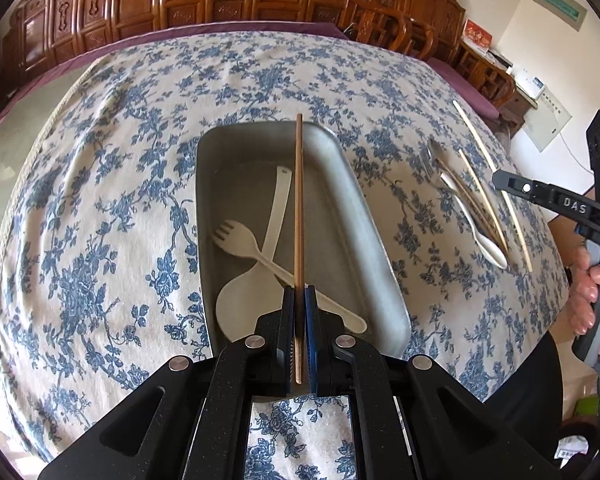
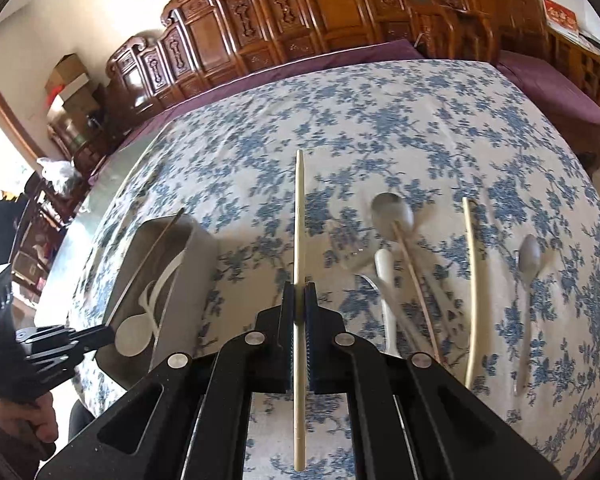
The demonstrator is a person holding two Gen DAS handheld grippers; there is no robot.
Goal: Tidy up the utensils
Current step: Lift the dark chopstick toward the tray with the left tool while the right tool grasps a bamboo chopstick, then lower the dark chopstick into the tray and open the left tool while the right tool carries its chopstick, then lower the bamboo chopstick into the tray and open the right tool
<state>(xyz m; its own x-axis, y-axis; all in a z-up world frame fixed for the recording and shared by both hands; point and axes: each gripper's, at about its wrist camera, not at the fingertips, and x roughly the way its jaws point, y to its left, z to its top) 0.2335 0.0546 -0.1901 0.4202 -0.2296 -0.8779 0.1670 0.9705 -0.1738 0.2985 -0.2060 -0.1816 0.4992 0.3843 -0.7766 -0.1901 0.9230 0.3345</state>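
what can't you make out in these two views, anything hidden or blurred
- Left wrist view: the handle end of the white fork and part of the white spoon in the metal tray are hidden behind the left tongs and their brown chopstick.
- Right wrist view: the utensil pile is motion-blurred, so no count.
- Right wrist view: the tray's floor is mostly hidden by its near wall.
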